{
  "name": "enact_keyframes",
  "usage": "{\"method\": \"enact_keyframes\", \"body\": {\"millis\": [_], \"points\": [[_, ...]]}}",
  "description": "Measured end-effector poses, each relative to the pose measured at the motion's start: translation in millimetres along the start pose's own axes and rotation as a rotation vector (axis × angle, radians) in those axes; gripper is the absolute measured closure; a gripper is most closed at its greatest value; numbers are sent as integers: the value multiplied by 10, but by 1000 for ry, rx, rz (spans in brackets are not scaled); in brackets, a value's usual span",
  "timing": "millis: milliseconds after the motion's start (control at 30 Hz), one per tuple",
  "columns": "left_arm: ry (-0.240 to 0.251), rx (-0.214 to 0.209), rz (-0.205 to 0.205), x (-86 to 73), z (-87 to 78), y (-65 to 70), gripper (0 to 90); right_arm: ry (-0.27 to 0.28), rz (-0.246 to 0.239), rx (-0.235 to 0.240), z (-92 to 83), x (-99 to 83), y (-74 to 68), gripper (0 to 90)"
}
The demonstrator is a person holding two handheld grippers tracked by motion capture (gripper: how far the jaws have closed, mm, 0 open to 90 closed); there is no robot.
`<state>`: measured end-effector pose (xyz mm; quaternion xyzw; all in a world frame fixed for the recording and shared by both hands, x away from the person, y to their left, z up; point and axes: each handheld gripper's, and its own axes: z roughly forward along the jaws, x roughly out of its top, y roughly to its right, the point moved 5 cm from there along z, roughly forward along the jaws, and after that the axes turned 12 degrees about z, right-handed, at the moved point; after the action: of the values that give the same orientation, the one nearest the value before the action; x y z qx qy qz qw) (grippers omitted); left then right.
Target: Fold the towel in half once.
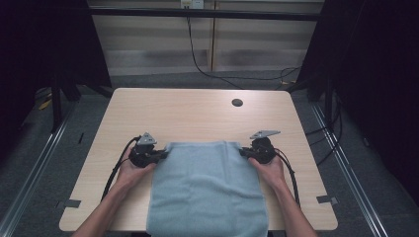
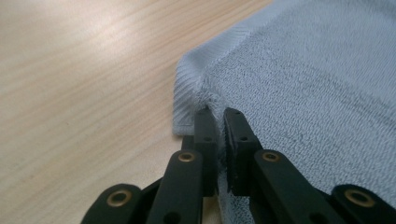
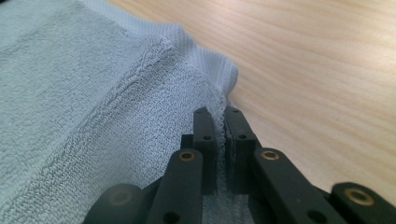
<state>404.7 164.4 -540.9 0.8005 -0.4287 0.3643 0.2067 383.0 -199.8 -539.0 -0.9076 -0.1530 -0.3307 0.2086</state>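
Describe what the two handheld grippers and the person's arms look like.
Both the left gripper and the right gripper are black, each topped by a grey three-cornered plate and trailing a black cable. Up close, their jaws are flat black bars on linkage arms with brass-coloured pivot rings. The forearms are bare; no sleeves show.
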Motion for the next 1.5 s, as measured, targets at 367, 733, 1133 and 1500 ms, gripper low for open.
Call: {"method": "enact_keyframes", "body": {"millis": [367, 733, 1133, 1500], "points": [[203, -14, -80, 614, -401, -323, 861, 160, 28, 71, -435, 794, 16, 865], [360, 69, -41, 1614, -938, -649, 861, 326, 22, 49, -955, 1817, 35, 867], [436, 0, 20, 1569, -1163, -289, 861, 397, -49, 133, -1340, 1755, -291, 868], [385, -78, 88, 892, -1410, 450, 860, 319, -110, 230, -1718, 565, -754, 866]]}}
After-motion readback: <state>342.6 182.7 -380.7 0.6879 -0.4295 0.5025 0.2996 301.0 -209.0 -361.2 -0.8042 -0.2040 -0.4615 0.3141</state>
